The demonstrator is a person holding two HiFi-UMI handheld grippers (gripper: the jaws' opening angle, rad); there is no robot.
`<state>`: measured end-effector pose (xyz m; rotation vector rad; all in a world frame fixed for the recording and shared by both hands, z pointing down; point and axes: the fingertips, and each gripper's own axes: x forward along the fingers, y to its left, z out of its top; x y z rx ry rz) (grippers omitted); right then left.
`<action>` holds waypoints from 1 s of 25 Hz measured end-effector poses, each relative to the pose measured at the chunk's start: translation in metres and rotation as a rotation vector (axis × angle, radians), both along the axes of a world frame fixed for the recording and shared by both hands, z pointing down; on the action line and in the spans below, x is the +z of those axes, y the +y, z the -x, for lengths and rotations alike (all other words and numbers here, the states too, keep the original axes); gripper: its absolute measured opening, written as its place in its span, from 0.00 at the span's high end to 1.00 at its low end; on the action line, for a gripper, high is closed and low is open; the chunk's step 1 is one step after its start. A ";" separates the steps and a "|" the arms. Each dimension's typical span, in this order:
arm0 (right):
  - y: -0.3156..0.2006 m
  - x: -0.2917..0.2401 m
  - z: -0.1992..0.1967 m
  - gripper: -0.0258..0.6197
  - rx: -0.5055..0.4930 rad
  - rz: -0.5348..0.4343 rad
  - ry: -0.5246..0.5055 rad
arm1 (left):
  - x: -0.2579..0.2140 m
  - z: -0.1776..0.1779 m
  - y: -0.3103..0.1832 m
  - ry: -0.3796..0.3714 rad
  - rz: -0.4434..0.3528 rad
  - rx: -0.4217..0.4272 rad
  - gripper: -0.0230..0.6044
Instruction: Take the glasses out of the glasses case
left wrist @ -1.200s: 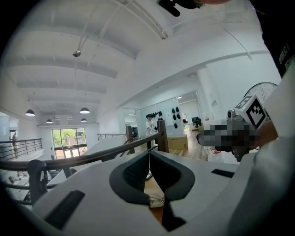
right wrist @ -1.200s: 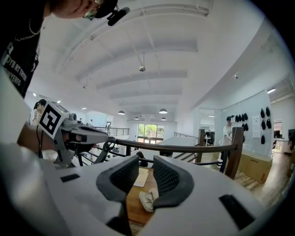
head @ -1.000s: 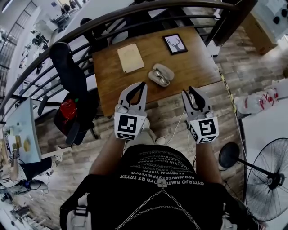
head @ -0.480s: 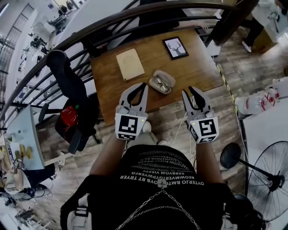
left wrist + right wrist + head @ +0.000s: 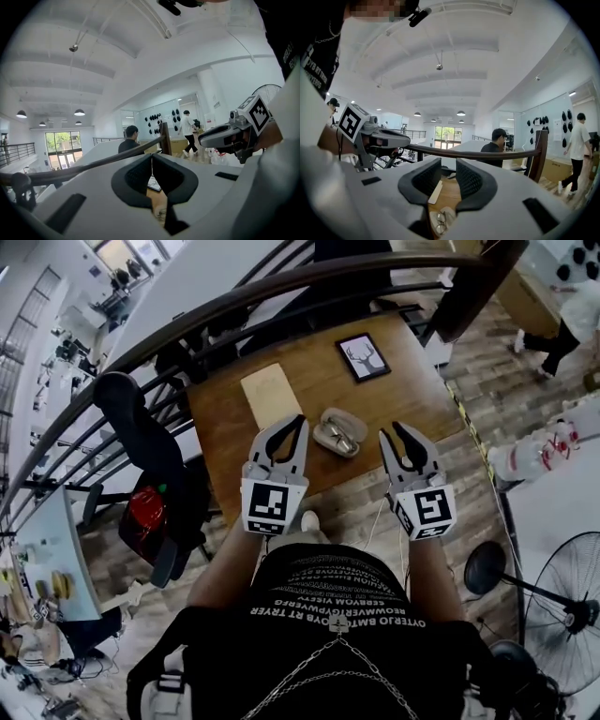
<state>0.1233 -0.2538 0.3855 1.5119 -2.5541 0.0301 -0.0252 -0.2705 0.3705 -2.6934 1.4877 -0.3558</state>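
The thin-rimmed glasses (image 5: 334, 436) are seen lying inside the open, oval, off-white glasses case (image 5: 347, 423), lid swung back beside the tray. The case is set near the front edge of the brown wooden desk (image 5: 403, 390), and nothing has been lifted out of it yet.

Now to the tools. The left hand-held gripper (image 5: 292, 423) is held out in front of the person. In its own view its jaw tips are brought together, with only a hairline seam between them, and nothing is clamped. The right hand-held gripper (image 5: 398, 430) is carried level with it on the other side. Its jaws are spread wide and nothing is held between them. In the head view the case is framed in the space between the two tools, just past their tips, and it is touched by neither.

In the right gripper view, the glasses can be made out low in the gap between the jaws, with bare desk behind them. In the left gripper view, a small part of the desk is glimpsed through the hollow behind the closed tips.

Further back on the desk, a flat beige rectangular pad (image 5: 271, 395) is laid left of the case. A black-framed picture of a deer's head (image 5: 363, 356) is placed toward the far right corner, well apart from the case. A dark curved metal railing (image 5: 281, 287) is seen sweeping over the far side of the desk. A black office chair (image 5: 141, 418) is parked at the desk's left end.
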 end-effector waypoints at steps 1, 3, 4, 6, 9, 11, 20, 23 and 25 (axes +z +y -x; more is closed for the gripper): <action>-0.004 -0.001 0.002 0.80 0.006 -0.003 0.001 | -0.002 0.002 -0.005 0.002 -0.004 0.005 0.92; -0.012 -0.004 0.006 0.80 0.017 -0.009 0.003 | -0.004 0.006 -0.014 0.007 -0.010 0.017 0.92; -0.016 -0.005 0.008 0.80 0.022 -0.010 0.004 | -0.005 0.008 -0.019 0.009 -0.011 0.023 0.92; -0.022 -0.007 0.013 0.80 0.029 -0.012 0.007 | -0.006 0.013 -0.027 0.015 -0.011 0.035 0.92; -0.030 -0.011 0.020 0.80 0.044 -0.017 0.004 | -0.010 0.020 -0.039 0.024 -0.017 0.048 0.92; -0.033 -0.012 0.024 0.80 0.058 -0.016 0.000 | -0.012 0.023 -0.045 0.031 -0.021 0.060 0.92; -0.037 0.015 0.032 0.80 0.066 0.060 0.010 | 0.000 0.020 -0.056 0.049 0.004 0.094 0.92; -0.040 0.026 0.035 0.80 0.057 0.077 0.008 | 0.008 0.021 -0.059 0.045 0.017 0.094 0.92; -0.043 0.034 0.038 0.80 0.054 0.096 0.007 | 0.013 0.024 -0.060 0.040 0.025 0.091 0.92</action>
